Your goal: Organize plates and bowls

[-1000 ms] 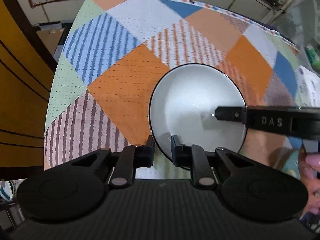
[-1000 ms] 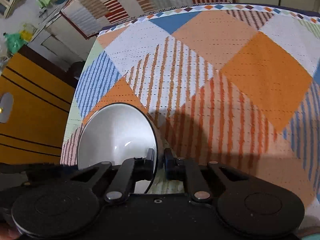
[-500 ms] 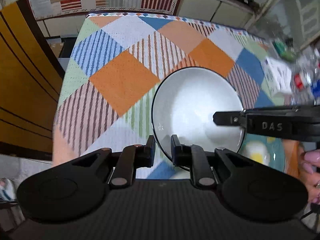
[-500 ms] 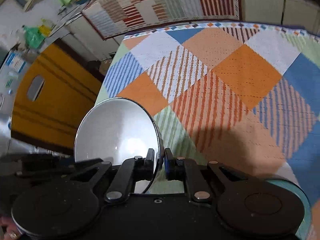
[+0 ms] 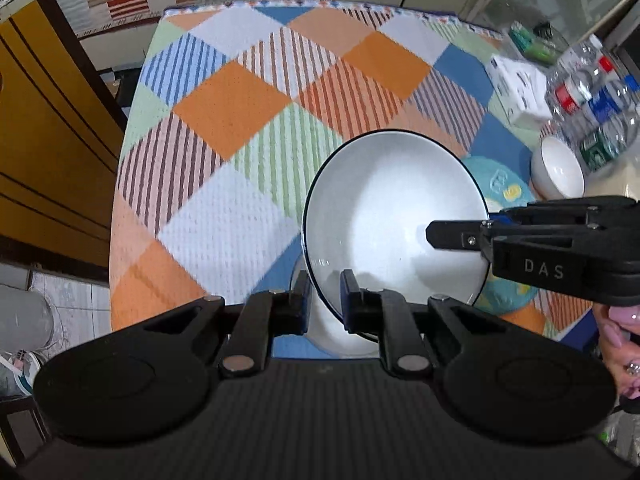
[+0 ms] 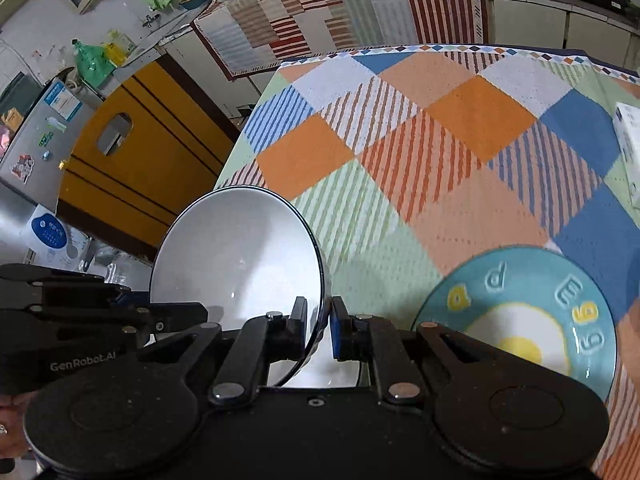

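Observation:
A white plate with a dark rim (image 5: 396, 216) hangs tilted above the checked tablecloth (image 5: 240, 112), held from two sides. My left gripper (image 5: 325, 296) is shut on its near rim. My right gripper (image 5: 440, 236) comes in from the right and is shut on the right rim. In the right wrist view the same white plate (image 6: 236, 260) sits left of centre, with my right gripper (image 6: 319, 316) pinching its edge and the left gripper (image 6: 196, 316) at its lower left. A teal plate with a fried-egg picture (image 6: 520, 312) lies on the cloth to the right.
A white bowl (image 5: 558, 172) stands at the right beside several water bottles (image 5: 592, 96) and a white box (image 5: 520, 88). Something white (image 5: 320, 336) shows under the held plate. A yellow door (image 5: 48, 140) stands beyond the table's left edge. A person's hand (image 5: 620, 332) is at the right.
Both grippers have risen with the white plate and carried it across the table. The teal plate, the white bowl and the bottles have come into view.

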`<move>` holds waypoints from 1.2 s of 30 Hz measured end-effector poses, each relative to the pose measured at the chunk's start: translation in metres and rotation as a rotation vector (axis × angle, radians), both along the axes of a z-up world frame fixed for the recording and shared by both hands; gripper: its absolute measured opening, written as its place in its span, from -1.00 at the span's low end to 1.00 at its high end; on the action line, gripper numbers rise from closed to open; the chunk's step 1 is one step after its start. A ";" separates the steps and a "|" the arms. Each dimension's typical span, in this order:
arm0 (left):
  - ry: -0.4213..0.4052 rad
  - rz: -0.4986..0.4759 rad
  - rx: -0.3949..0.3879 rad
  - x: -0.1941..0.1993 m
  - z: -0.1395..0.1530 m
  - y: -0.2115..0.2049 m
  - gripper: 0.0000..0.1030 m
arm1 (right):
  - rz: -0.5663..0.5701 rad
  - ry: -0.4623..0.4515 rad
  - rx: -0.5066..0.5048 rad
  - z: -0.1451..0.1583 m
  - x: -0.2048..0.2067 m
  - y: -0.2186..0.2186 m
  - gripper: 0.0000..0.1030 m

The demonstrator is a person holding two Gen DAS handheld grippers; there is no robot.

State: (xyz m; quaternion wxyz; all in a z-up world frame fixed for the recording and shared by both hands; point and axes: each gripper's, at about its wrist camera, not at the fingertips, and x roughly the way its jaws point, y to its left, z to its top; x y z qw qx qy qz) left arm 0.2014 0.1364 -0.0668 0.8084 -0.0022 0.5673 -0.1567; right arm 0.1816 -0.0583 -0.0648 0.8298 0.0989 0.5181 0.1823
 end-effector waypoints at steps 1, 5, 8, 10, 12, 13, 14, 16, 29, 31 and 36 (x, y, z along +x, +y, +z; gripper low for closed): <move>0.009 -0.003 0.001 -0.004 -0.002 0.001 -0.73 | 0.003 -0.001 -0.005 -0.002 -0.005 0.001 -0.70; 0.038 -0.008 0.009 -0.014 -0.013 0.003 -0.73 | 0.012 0.023 -0.005 -0.013 -0.016 0.004 -0.70; 0.061 -0.017 0.022 -0.018 -0.022 0.004 -0.73 | 0.023 0.045 -0.012 -0.024 -0.021 0.008 -0.70; 0.080 -0.022 0.025 -0.019 -0.029 0.004 -0.73 | 0.034 0.055 -0.026 -0.030 -0.024 0.011 -0.70; 0.104 -0.021 0.023 -0.019 -0.037 0.004 -0.73 | 0.042 0.058 -0.049 -0.035 -0.026 0.014 -0.70; 0.114 -0.022 0.020 -0.018 -0.040 0.004 -0.73 | 0.047 0.058 -0.061 -0.037 -0.027 0.016 -0.70; 0.127 -0.023 0.015 -0.017 -0.044 0.004 -0.72 | 0.050 0.057 -0.071 -0.038 -0.027 0.017 -0.70; 0.148 -0.025 0.013 -0.016 -0.049 0.003 -0.72 | 0.060 0.048 -0.102 -0.041 -0.027 0.020 -0.70; 0.206 -0.040 0.051 -0.009 -0.069 -0.006 -0.73 | 0.139 -0.016 -0.294 -0.054 -0.032 0.043 -0.68; 0.204 -0.040 0.052 -0.008 -0.070 -0.007 -0.73 | 0.152 -0.033 -0.322 -0.055 -0.034 0.047 -0.67; 0.201 -0.058 0.055 -0.005 -0.070 -0.008 -0.70 | 0.164 -0.059 -0.356 -0.056 -0.034 0.049 -0.67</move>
